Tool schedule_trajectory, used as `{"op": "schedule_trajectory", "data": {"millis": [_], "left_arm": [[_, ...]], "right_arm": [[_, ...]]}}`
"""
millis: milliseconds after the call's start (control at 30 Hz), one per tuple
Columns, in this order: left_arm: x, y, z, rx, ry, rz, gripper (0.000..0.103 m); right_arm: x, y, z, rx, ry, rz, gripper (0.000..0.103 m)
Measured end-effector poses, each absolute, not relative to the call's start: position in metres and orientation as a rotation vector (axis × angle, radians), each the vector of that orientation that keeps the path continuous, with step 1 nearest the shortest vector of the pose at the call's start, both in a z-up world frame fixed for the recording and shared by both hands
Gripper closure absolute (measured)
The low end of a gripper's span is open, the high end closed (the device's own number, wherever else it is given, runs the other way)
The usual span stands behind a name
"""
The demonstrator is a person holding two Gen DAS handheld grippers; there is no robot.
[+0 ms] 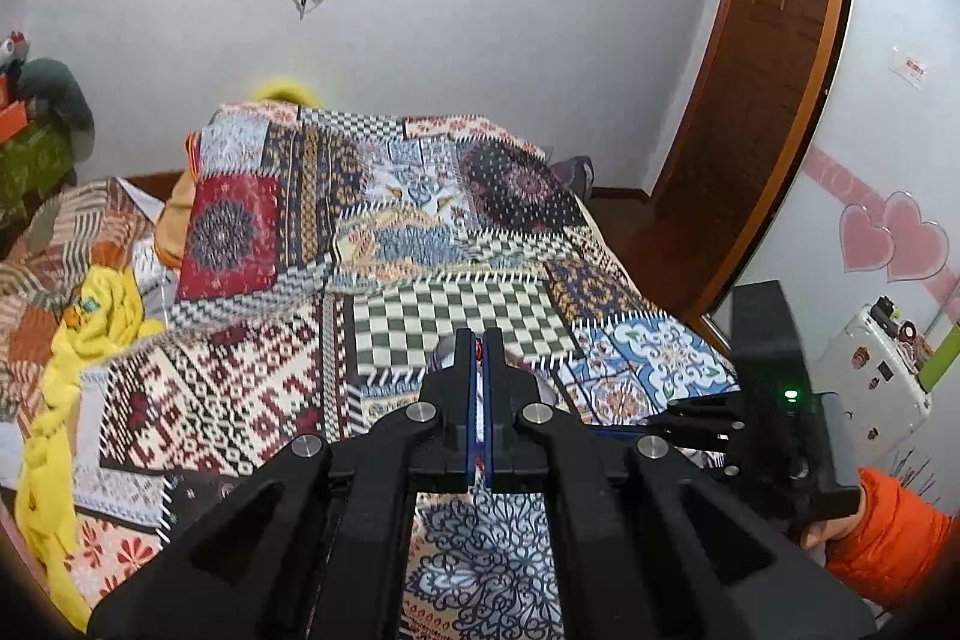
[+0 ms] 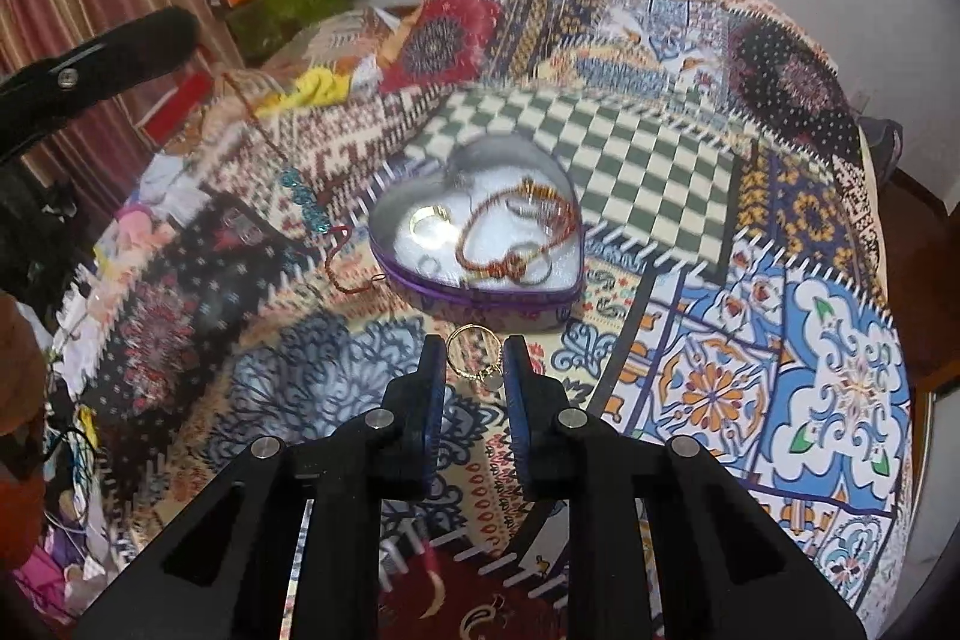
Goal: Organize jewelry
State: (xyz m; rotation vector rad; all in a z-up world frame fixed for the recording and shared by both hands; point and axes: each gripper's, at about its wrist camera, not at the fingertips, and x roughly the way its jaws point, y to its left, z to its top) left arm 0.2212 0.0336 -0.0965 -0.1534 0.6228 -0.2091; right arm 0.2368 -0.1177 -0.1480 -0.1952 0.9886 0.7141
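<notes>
Jewelry: heart tin point(image 2: 384, 226) partly filled. Our right gripper point(image 2: 474, 358) gapes around gold ring point(image 2: 472, 343); next, we close. Left gripper point(image 1: 479, 340) pinches red cord point(image 1: 478, 349).

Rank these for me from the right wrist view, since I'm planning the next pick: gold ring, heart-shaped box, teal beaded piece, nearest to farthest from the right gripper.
1. gold ring: on the blanket right at the right gripper tips.
2. heart-shaped box: straight ahead, beyond the ring.
3. teal beaded piece: farther off, ahead to the left.
</notes>
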Motion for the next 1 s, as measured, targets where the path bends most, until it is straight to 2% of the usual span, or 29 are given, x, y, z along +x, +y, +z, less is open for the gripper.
{"op": "schedule_trajectory", "data": {"millis": [500, 1000], "left_arm": [[0.249, 0.023, -0.088, -0.137, 0.587, -0.229, 0.103], [0.288, 0.022, -0.164, -0.160, 0.790, -0.248, 0.103]], "right_arm": [[0.249, -0.122, -0.106, -0.126, 0.839, 0.696, 0.086], [0.276, -0.110, -0.143, -0.120, 0.906, 0.710, 0.086]]}}
